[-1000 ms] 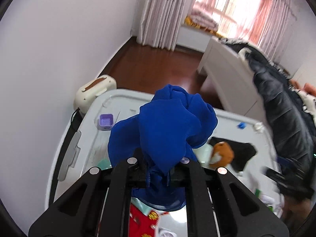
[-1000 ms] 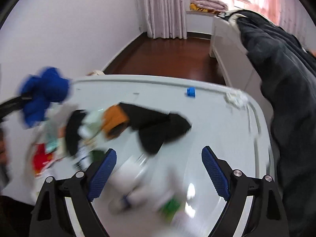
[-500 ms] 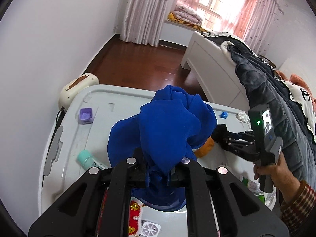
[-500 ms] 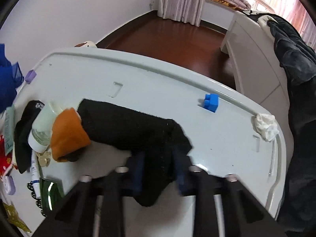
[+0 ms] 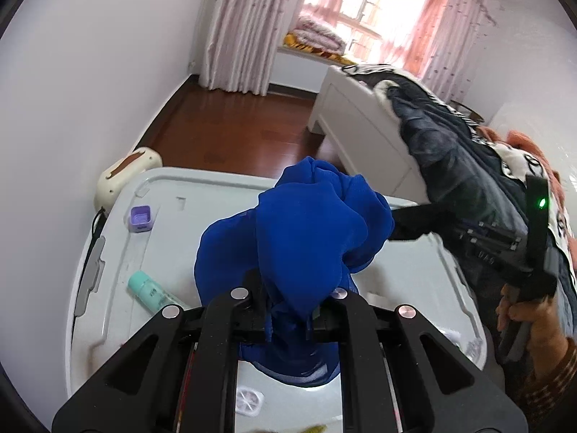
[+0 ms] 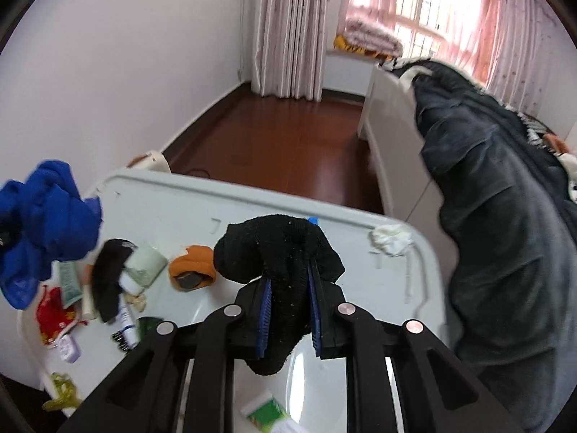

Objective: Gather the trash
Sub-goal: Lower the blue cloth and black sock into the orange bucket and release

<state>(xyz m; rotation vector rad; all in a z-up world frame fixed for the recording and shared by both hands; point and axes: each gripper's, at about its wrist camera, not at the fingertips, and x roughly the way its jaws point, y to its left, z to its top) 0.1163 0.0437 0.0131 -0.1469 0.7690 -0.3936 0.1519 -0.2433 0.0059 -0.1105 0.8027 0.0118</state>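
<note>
Black sock (image 6: 277, 252) clamped in the right gripper (image 6: 288, 321), raised clear of the white lid (image 6: 360, 223); left gripper (image 5: 290, 315) pinches a blue bag (image 5: 299, 238), mouth apparently bunched. To bag the sock well, spread that opening first, then release directly above it. Crumpled tissue (image 6: 391, 240) remains near the rim.

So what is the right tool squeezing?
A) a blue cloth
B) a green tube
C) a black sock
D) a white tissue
C: in the right wrist view the right tool is shut on the black sock, whose top bulges above the blue pads while its tail hangs below them.
</note>
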